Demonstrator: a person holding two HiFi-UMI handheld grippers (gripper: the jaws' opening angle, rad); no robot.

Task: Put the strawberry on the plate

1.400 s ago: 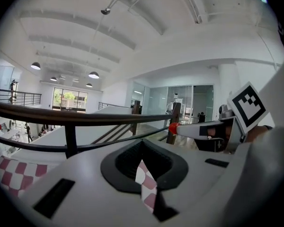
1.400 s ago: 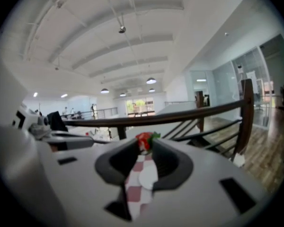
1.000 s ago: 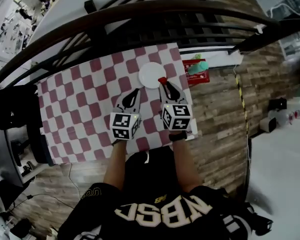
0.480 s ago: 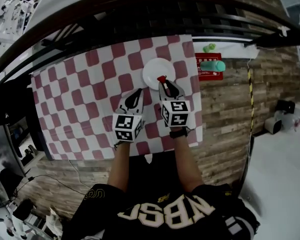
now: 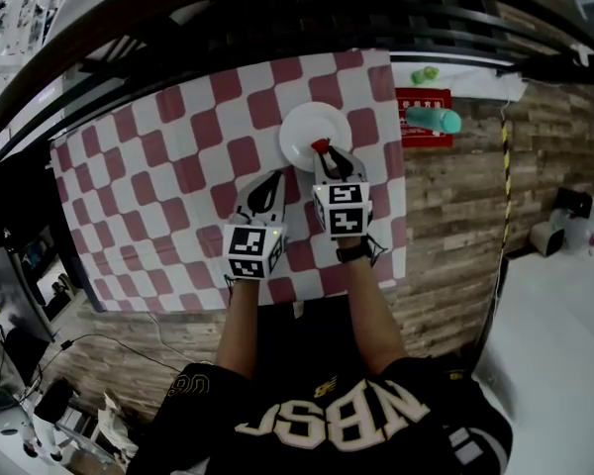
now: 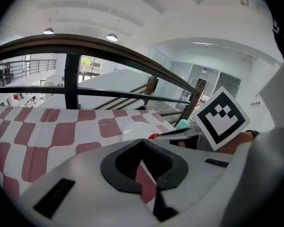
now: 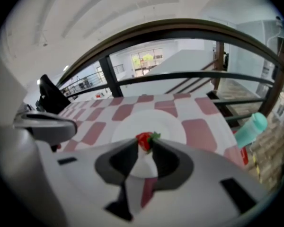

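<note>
Since a moment before, the right gripper had moved from the near edge of the plate to a spot over it, and the strawberry had come along with it. Its fingers were closed on the strawberry and pinched it at their tips. The strawberry was red with a little green leaf. It sat over the near part of the plate. No view showed if it touched the plate.

The left gripper was just beside the plate, near and to the left of it, over the cloth. Its fingers had their tips together and held nothing.

The plate was white and round. It lay on the red and white checked cloth that covered the bench.

To the right of the plate, well apart and off the cloth, a blue-green bottle lay on a red board. Behind the plate, on the far side, ran a dark rail.
</note>
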